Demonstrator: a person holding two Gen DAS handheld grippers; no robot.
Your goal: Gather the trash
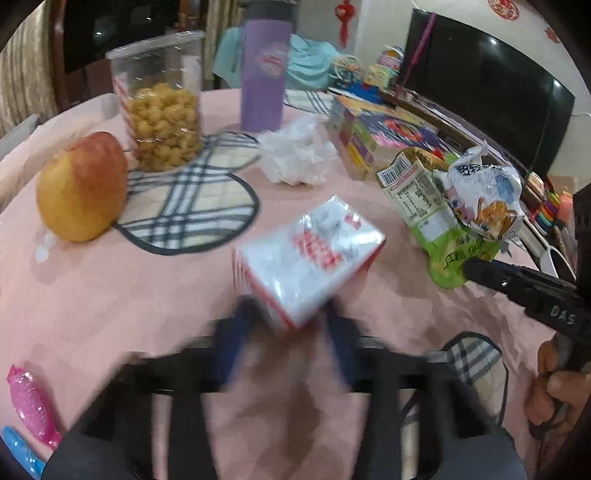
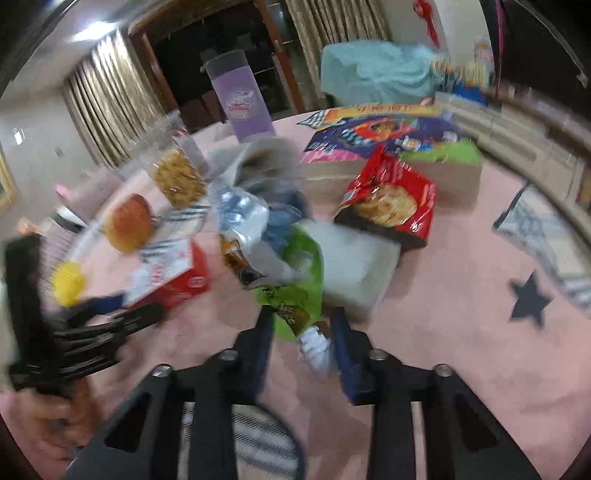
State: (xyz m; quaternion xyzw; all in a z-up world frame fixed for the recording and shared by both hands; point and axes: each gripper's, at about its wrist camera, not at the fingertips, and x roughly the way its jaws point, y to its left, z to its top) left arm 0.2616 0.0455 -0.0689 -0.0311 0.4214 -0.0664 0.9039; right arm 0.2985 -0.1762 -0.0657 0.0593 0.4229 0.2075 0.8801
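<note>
- A lived-in home, a dining or living room, is shown.
- A round table (image 1: 110,295) is covered in pink cloth, with plaid placemats (image 1: 192,206) laid on it.
- A television (image 1: 491,92) is set by the wall, where red festive ornaments (image 1: 345,22) are hung.
- Pleated curtains (image 2: 107,107) are seen beside a dark doorway.
- An apple (image 1: 83,188), a snack jar (image 1: 162,107) and a purple tumbler (image 1: 264,70) are laid out.

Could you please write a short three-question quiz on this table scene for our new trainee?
1. True or false: the right gripper holds a bunch of wrappers.
2. What does the left gripper grip: A) the apple, B) the red-and-white carton, C) the purple tumbler?
3. Fill in: the clear jar of snacks stands on a ____ placemat.

Key: 1 true; 2 B; 3 plaid.
</note>
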